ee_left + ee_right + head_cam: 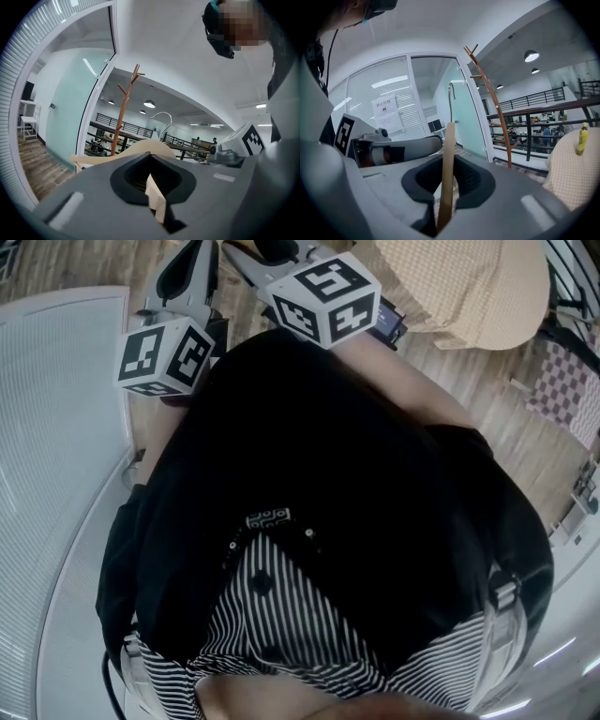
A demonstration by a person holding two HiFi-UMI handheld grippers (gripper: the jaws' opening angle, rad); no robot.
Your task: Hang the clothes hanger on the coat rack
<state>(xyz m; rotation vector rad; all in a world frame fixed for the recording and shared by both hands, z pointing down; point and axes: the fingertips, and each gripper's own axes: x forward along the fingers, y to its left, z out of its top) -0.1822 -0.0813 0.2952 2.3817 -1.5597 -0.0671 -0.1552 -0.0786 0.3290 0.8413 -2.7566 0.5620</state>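
Ahead of you the glass door (70, 108) and the wooden floor (35, 171) fill the left gripper view. The coat rack (123, 119) stands upright beside that door, well apart from both of your tools, and its pegs are bare.

The beige checked cloth (469, 287) bulges out in front of you, at the top right of the head view. The hanger (447, 173) is up in front of your chest, not yet on the rack.

Your right gripper (449, 159) has its jaws narrowed onto the hanger's wooden bar, which runs edge-on between them. Your left gripper (151, 164) is pinched shut on a fold of the beige checked cloth, just beneath the hanger's shoulder.

The metal hook (450, 103) rises above the wood. A small yellow piece (582, 138) sits on the cloth at the right gripper view's right edge.
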